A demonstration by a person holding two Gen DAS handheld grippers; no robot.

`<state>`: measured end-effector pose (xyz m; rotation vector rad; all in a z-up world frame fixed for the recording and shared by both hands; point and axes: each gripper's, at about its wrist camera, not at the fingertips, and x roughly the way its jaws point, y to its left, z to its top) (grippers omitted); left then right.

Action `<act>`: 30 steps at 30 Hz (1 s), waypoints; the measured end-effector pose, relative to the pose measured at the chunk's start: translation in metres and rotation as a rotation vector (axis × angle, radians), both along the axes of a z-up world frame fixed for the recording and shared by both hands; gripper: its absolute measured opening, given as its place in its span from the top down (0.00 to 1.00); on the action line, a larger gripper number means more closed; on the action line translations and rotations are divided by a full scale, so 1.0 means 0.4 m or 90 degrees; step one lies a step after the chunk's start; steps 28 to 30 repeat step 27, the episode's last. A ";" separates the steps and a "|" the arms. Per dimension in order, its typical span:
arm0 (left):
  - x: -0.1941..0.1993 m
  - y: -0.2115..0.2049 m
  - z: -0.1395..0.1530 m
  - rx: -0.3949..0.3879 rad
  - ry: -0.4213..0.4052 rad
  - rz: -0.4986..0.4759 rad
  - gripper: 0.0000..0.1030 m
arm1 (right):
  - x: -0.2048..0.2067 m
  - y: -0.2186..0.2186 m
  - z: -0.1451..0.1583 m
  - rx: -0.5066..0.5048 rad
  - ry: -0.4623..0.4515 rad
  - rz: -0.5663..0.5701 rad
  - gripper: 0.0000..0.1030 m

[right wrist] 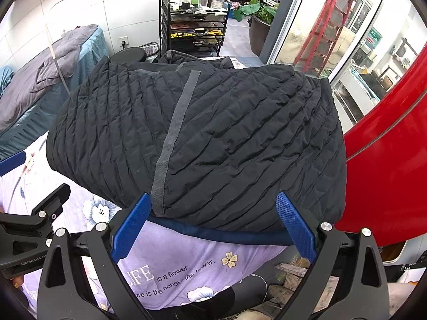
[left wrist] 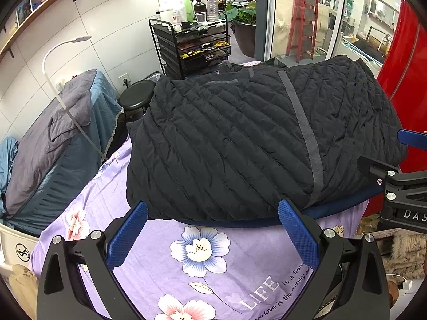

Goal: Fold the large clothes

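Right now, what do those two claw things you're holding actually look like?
Both look alike. The left gripper has two black angular metal arms with triangular cut-outs and silver round bolts, each tipped with a blue pad textured in fine bumps. The right gripper matches it, with the same blue pads. White lettering marks the black bodies, only partly readable. The jaws on both stand wide apart.

Blk gripper [left wrist: 212,213], blue textured pads [left wrist: 299,232]
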<state>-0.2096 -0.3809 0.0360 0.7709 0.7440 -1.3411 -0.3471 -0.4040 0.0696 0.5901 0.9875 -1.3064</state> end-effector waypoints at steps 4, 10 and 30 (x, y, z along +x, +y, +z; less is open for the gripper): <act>0.000 0.001 0.000 0.000 -0.002 -0.003 0.06 | 0.000 0.000 0.000 0.001 0.001 0.001 0.09; -0.010 0.005 -0.009 -0.004 -0.003 -0.011 0.06 | 0.000 -0.002 -0.002 0.000 0.002 0.000 0.09; -0.040 0.018 -0.007 -0.009 -0.019 -0.042 0.06 | -0.007 0.004 -0.002 -0.001 -0.001 -0.005 0.09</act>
